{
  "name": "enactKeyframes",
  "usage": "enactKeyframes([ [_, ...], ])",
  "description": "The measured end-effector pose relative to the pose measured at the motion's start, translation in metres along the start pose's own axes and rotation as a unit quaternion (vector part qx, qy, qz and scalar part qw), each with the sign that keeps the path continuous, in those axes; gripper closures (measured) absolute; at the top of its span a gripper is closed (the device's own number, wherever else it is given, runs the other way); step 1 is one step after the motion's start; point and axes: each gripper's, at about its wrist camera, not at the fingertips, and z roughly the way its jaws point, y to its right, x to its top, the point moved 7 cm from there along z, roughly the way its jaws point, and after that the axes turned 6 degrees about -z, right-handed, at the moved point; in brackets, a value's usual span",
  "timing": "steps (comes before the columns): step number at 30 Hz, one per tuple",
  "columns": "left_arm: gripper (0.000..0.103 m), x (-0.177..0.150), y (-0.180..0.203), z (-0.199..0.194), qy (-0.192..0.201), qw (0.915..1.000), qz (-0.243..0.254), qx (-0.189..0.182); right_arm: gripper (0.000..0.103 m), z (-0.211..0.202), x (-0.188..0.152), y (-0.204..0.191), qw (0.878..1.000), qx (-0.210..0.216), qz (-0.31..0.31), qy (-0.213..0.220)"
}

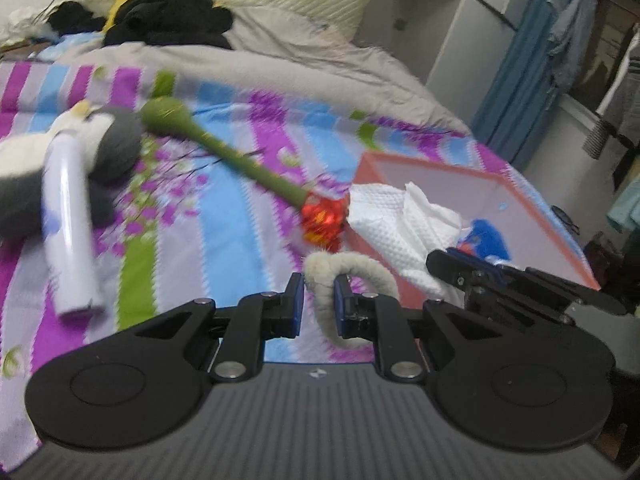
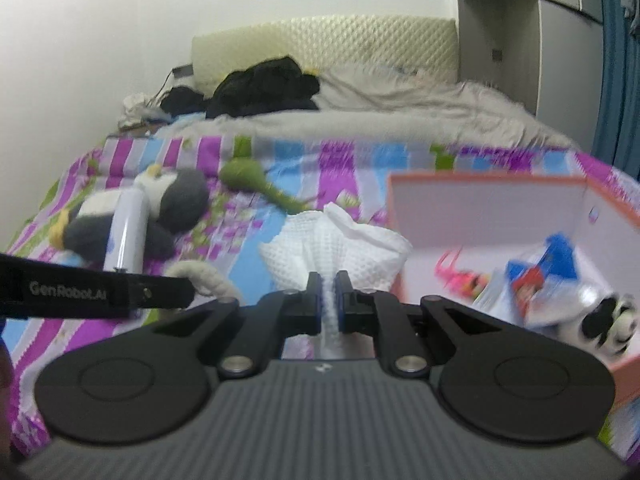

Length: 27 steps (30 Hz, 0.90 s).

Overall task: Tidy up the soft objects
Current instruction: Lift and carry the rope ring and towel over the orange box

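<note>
Striped bedding (image 1: 224,208) covered the bed where we worked beside a pink-rimmed box (image 2: 472,184). Our right tool (image 2: 329,300) clamped the white cloth (image 2: 340,248) near that box; our left tool (image 1: 319,304) gripped a fuzzy cream cord (image 1: 360,270).

The left gripper (image 2: 192,294) carries the brand "GenRobot.AI" in pale letters along its black side.

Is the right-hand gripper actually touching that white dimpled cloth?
Touching. In the right wrist view the right gripper has its blue pads pinched on a gathered fold of the white dimpled cloth, with no gap showing either side.
</note>
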Motion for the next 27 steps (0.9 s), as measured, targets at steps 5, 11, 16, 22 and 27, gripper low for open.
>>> enactKeyframes([
  [5,0.084,0.024,0.04,-0.002,0.004,0.9996,0.018,-0.023,0.092,-0.013,0.03,0.035,1.0,-0.018,0.009,0.017],
  [11,0.084,0.05,0.086,0.0,0.003,0.9983,0.04,-0.041,0.092,-0.026,0.062,0.079,0.999,-0.038,0.014,0.023],
  [16,0.084,0.069,0.122,0.013,-0.007,0.9972,0.053,-0.051,0.092,-0.02,0.077,0.115,0.998,-0.051,0.024,-0.01],
  [22,0.084,0.089,0.164,0.049,-0.036,0.9955,0.072,-0.052,0.092,0.011,0.071,0.156,0.994,-0.053,0.03,-0.093],
  [27,0.084,0.091,0.189,0.088,-0.072,0.992,0.091,-0.048,0.092,0.03,0.048,0.19,0.981,-0.057,0.061,-0.172],
])
